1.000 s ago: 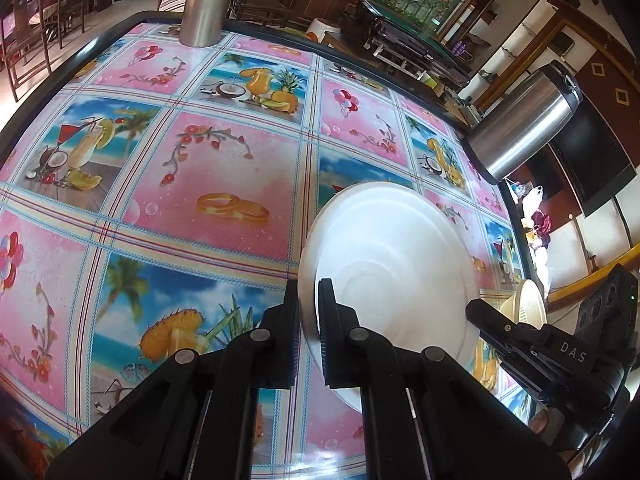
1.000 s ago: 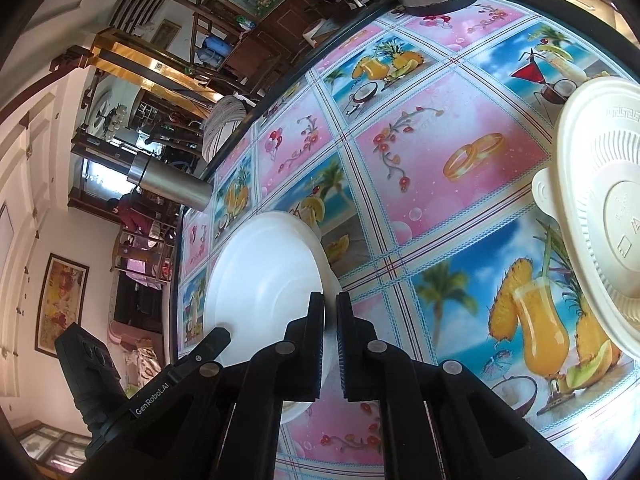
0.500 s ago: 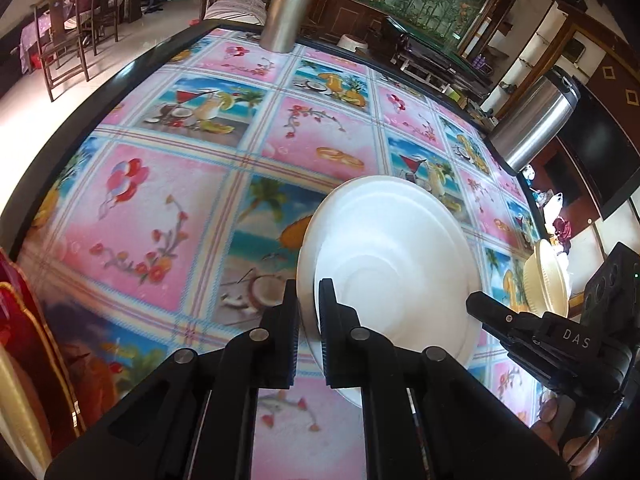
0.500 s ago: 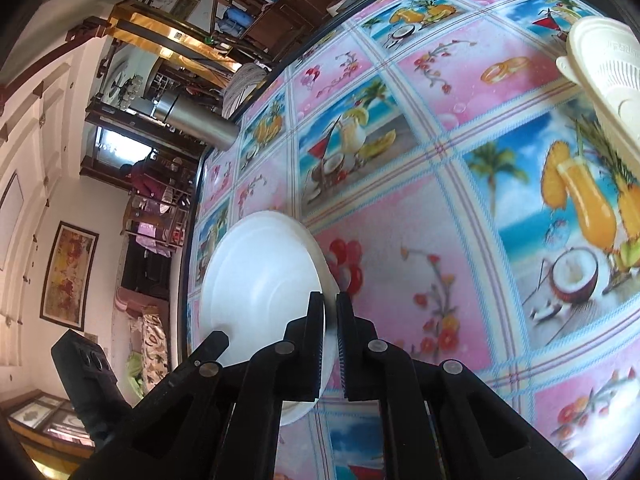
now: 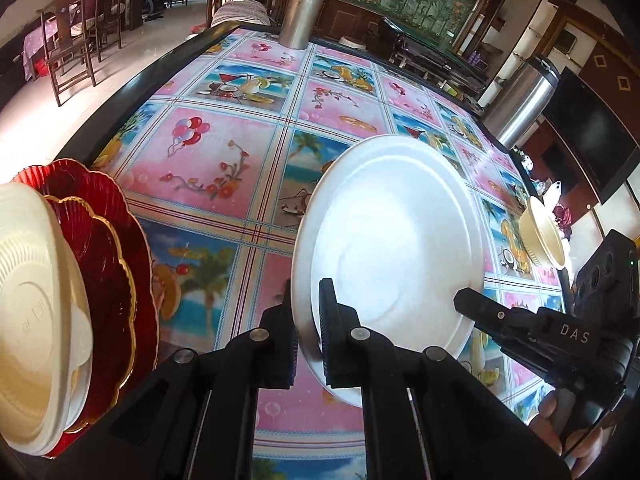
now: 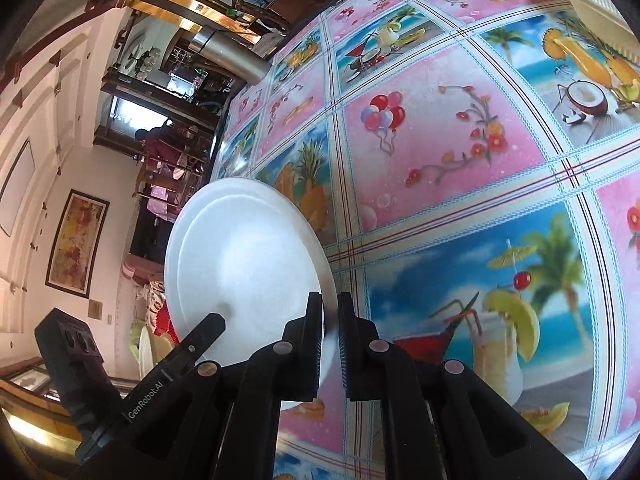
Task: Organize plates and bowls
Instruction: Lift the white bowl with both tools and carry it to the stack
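Beside red plate stack [image 5: 108,264], white plate [image 5: 392,248] arrives from mid-counter, left tool [image 5: 306,320] and right tool [image 6: 329,320] both clamping rim; stacking likely next.

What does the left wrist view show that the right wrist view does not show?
Only the left wrist view shows the cream bowl lying on red plates and an upright steel flask. Only the right wrist view shows a framed painting. Both show the white plate, clamped at its rim by the left gripper and the right gripper, above the patterned tablecloth.
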